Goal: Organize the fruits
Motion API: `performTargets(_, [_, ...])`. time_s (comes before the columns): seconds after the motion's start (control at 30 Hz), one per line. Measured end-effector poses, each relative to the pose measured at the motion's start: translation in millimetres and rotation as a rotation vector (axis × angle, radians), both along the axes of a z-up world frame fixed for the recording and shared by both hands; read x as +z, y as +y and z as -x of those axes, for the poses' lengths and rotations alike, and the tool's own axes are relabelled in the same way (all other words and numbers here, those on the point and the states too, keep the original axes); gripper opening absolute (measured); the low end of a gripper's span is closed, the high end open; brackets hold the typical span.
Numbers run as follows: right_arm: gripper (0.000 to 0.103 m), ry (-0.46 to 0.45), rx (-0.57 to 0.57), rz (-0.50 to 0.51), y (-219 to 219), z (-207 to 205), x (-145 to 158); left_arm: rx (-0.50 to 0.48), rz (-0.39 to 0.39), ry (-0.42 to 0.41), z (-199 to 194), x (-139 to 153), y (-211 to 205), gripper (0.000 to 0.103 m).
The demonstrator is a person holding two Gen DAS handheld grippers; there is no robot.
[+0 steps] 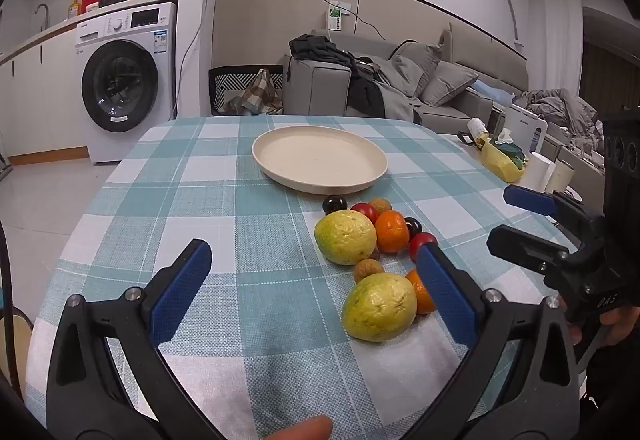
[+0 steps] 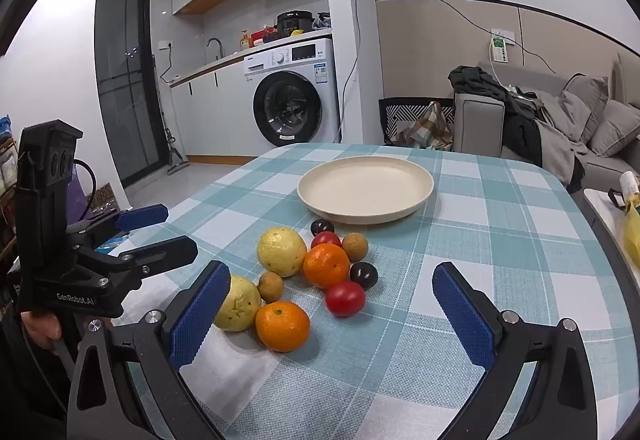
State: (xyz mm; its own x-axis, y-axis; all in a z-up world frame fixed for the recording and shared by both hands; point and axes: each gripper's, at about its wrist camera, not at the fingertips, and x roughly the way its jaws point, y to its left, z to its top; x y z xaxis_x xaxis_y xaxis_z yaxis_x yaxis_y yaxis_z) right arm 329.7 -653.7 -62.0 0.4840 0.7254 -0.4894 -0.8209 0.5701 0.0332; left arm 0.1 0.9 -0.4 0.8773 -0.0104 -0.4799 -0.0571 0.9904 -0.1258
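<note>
Task start: both grippers, left (image 1: 316,280) & right (image 2: 332,304), wide open, empty, above fruit pile (image 2: 320,272); plate (image 2: 420,196) empty; next, likely grab one fruit w/ a gripper.

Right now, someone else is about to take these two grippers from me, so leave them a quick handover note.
Left gripper: open, empty, hovering over the checked cloth.
Right gripper: open, empty, also hovering.
Plate: empty, at the far side of the table.
Fruit pile: loose on the cloth just short of the plate; two yellow-green fruits, two oranges, small red, dark and brown ones.
Done: nothing moved yet.
Left: all of the fruit, presumably onto the plate.
</note>
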Motion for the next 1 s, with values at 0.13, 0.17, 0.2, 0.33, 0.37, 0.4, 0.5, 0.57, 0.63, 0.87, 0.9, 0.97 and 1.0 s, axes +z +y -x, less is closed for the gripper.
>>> performTargets(0.13, [0.103,-0.003,0.004,-0.002,-0.2,0.5,0.2,0.004,-0.014,-0.012,2.8,1.5,3.0,0.102])
performTargets(0.17, [0.103,-0.004,0.005,0.0,-0.2,0.5,0.2,0.006,-0.015,-0.009,3.8,1.8,3.9,0.102])
performTargets(0.2, [0.103,-0.005,0.005,0.001,-0.3,0.4,0.3,0.006,-0.017,-0.008,6.5,0.2,6.5,0.102])
performTargets(0.33, [0.103,-0.003,0.003,-0.002,-0.8,-0.3,0.2,0.002,-0.033,0.006,4.1,-0.1,2.1,0.102])
performTargets(0.37, [0.103,-0.003,0.004,-0.002,-0.9,-0.6,0.3,0.002,-0.032,0.007,5.0,0.1,2.6,0.102])
performTargets(0.4, [0.103,-0.002,0.004,-0.002,-1.1,-1.1,0.3,0.004,-0.033,0.008,4.2,-0.6,2.0,0.102])
performTargets(0.5, [0.103,-0.004,0.002,-0.001,-0.9,0.2,0.5,0.004,-0.033,0.012,2.9,-0.9,2.2,0.102])
performTargets(0.57, [0.103,-0.006,0.002,0.0,-0.7,0.5,0.5,0.004,-0.033,0.013,2.5,-0.8,2.0,0.102])
performTargets(0.63, [0.103,-0.006,0.002,0.0,-0.4,0.5,0.5,0.003,-0.033,0.014,2.2,-0.7,2.1,0.102])
performTargets(0.87, [0.103,-0.006,0.0,0.001,-0.3,0.2,0.4,0.004,-0.034,0.016,1.6,1.1,-1.2,0.102])
performTargets(0.9, [0.103,-0.006,0.001,0.001,-0.1,0.3,0.4,0.004,-0.035,0.016,1.5,1.2,-1.3,0.102])
performTargets(0.97, [0.103,-0.006,0.001,0.002,0.2,0.3,0.3,0.004,-0.035,0.017,1.5,1.4,-1.3,0.102])
performTargets(1.0, [0.103,-0.007,0.001,0.002,0.1,0.4,0.4,0.004,-0.035,0.016,1.5,1.5,-1.3,0.102])
